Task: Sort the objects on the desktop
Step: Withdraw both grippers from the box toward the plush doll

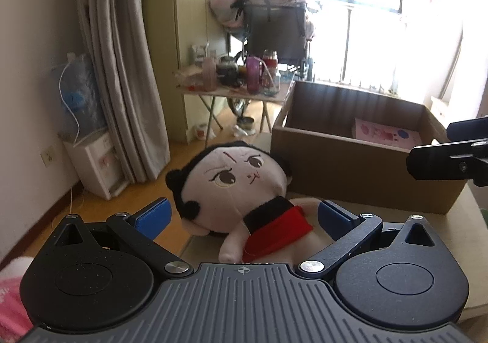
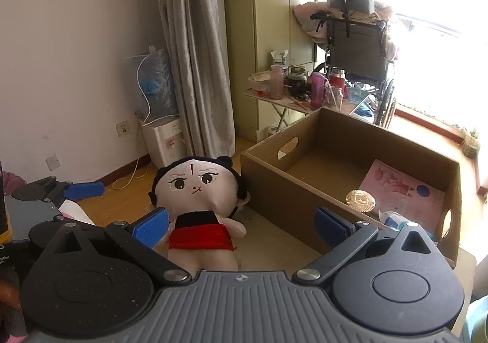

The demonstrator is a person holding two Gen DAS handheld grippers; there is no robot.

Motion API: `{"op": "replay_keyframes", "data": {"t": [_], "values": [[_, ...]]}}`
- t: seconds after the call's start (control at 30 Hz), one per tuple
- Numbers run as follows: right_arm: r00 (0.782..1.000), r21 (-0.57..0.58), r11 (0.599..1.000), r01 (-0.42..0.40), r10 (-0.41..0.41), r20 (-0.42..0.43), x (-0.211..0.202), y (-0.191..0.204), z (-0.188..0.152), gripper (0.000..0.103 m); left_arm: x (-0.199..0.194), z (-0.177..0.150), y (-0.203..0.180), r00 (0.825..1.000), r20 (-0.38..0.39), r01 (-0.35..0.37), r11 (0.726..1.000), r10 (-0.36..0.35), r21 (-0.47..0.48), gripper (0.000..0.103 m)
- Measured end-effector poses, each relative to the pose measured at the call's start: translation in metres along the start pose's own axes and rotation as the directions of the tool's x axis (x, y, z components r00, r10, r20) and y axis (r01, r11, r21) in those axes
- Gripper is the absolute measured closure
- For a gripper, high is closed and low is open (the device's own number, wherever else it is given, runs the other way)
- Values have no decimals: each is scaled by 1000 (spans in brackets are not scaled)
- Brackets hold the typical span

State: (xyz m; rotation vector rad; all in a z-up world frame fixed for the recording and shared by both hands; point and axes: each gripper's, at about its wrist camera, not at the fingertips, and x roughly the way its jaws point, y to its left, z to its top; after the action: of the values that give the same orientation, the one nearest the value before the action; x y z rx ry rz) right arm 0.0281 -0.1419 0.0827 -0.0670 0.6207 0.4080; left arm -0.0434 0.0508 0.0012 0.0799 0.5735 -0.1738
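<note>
Plush doll [image 1: 231, 187] lies on its back on the table [image 2: 274, 239], head just beside the outer wall of the open cardboard box [image 2: 305, 208]. Left gripper [image 1: 242, 214] has its fingers [image 1: 154, 216] spread wide on either side of the doll's torso, not pressing it. Right gripper [image 2: 241, 225] is likewise spread, holding nothing, with the doll's skirt near its left finger. Judged handling: light, soft, compressible, non-fragile; fabric gives good friction. Recommended hold: across the red-and-black midsection, since the large head may flop when lifted.
</note>
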Motion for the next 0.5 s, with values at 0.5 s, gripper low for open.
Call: {"op": "replay_keyframes", "data": {"t": [0.5], "values": [[1000, 36, 999, -15, 15, -7, 3, -2, -1, 0, -2, -2, 5, 998, 38, 58, 998, -57, -8, 0]]}}
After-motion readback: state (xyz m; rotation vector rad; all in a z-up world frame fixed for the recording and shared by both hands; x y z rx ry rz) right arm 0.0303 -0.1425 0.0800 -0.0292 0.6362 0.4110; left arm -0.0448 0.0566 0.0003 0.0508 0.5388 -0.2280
